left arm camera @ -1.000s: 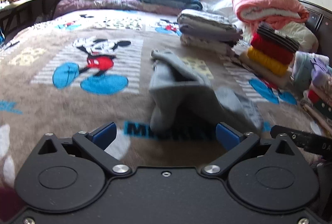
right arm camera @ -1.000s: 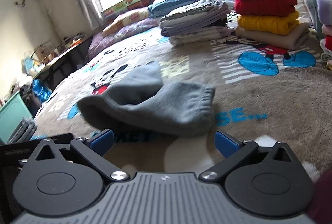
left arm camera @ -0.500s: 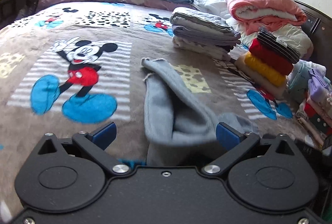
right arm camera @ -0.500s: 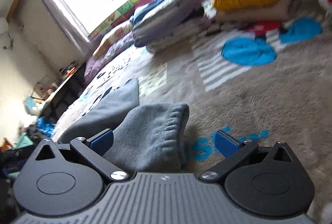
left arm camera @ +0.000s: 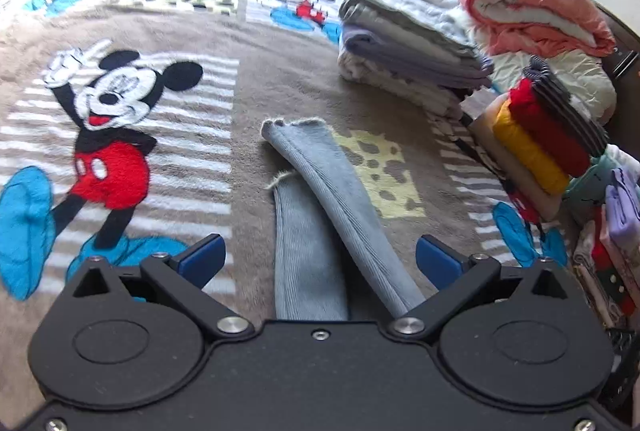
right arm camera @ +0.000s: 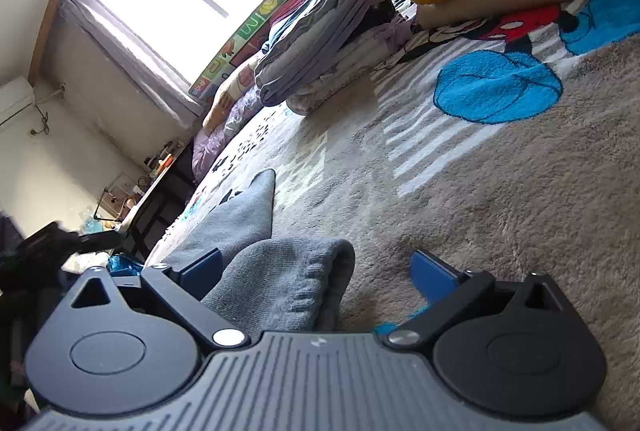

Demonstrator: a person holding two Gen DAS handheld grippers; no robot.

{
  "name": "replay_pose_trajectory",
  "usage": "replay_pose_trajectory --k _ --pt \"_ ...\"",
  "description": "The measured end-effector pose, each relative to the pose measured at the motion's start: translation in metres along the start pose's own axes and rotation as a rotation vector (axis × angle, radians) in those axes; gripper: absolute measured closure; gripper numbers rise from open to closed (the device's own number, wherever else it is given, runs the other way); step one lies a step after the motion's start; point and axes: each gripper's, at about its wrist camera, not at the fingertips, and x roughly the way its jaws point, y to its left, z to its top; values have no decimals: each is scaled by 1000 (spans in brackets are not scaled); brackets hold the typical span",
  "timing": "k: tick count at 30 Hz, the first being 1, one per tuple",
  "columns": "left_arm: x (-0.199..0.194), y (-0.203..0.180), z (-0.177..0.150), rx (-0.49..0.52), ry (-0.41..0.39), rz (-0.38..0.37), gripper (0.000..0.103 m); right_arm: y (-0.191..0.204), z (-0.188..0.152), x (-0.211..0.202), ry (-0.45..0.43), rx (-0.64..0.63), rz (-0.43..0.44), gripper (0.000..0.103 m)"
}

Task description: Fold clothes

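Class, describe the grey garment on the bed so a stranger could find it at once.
Start at the Mickey Mouse blanket covering the bed. In its middle, near a yellow spotted patch, lies the grey garment. Unlike the folded stacks beside it, it lies loose, two long ribbed tubes crossing.

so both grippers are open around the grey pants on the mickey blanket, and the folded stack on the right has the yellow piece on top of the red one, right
Not quite: in the left wrist view the red piece lies above the yellow piece, not under it. The rest holds: the left gripper and right gripper are both open around the grey pants on the Mickey blanket.
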Motion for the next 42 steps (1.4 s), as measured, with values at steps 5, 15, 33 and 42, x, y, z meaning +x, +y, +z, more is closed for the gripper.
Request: replay_pose_trajectory --k 5,15,33,42 --pt "40 17 23 -70 81 -29 2 4 -5 9 55 -34 41 33" --pt "101 20 40 -138 188 -113 22 13 -12 19 71 -114 35 26" --pt "33 -2 30 67 -67 -39 86 7 -16 13 53 -89 57 54" --pt "-51 34 5 38 -240 -17 86 23 -21 2 46 -115 97 77"
